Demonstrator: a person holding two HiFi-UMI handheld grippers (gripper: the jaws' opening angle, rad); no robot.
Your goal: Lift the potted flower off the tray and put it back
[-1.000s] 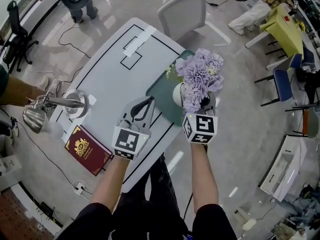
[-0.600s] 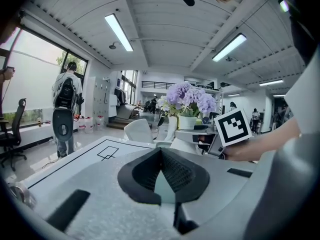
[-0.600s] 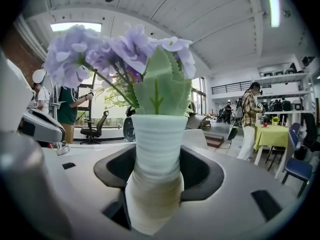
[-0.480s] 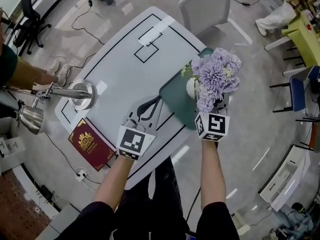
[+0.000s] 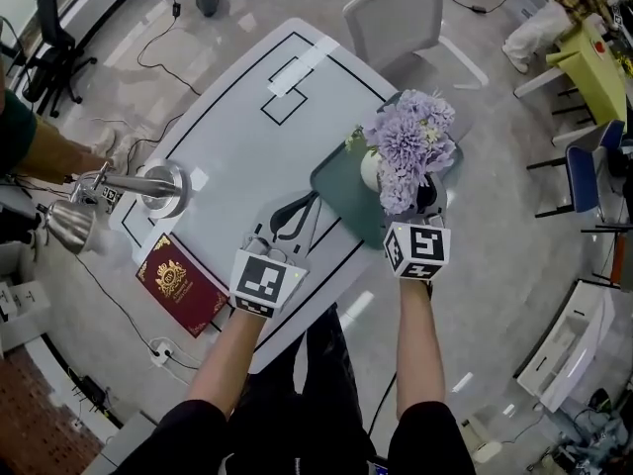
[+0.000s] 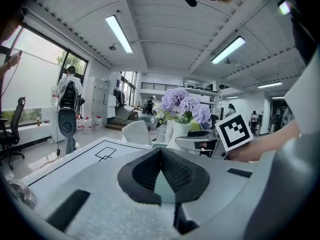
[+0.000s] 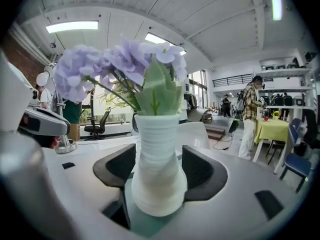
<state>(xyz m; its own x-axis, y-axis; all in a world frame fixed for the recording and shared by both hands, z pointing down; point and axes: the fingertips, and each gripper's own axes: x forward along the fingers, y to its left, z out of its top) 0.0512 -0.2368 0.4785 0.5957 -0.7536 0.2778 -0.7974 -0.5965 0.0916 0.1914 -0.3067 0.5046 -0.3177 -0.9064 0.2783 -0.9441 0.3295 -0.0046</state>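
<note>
The right gripper (image 7: 159, 170) has its two dark, matte rubber pads (image 7: 202, 171) pressed to either side of the potted flower (image 7: 159, 179), a white ribbed pot that narrows at the neck and flares toward its base. Lilac pompom blooms and broad green leaves rise from it. The pot's base sits low over the smooth dark-green tray (image 5: 339, 181), but whether it touches the tray cannot be told. From the head view the blooms hide the pot's base and much of the tray's far side. The tray is a rounded rectangle on the right edge of the glossy white table (image 5: 232, 137), which is marked with thin black outlines.

The left gripper (image 6: 162, 171) rests over the table well to the left of the tray. Its ridged black pads meet in a closed V with nothing between them.

A dark-red book (image 5: 178, 285) with a gold crest lies near the table's left corner. Just beyond it stands a polished metal lamp (image 5: 158, 186), whose shade juts past the edge. A grey chair (image 5: 394, 18) is partly cut off at the top.
</note>
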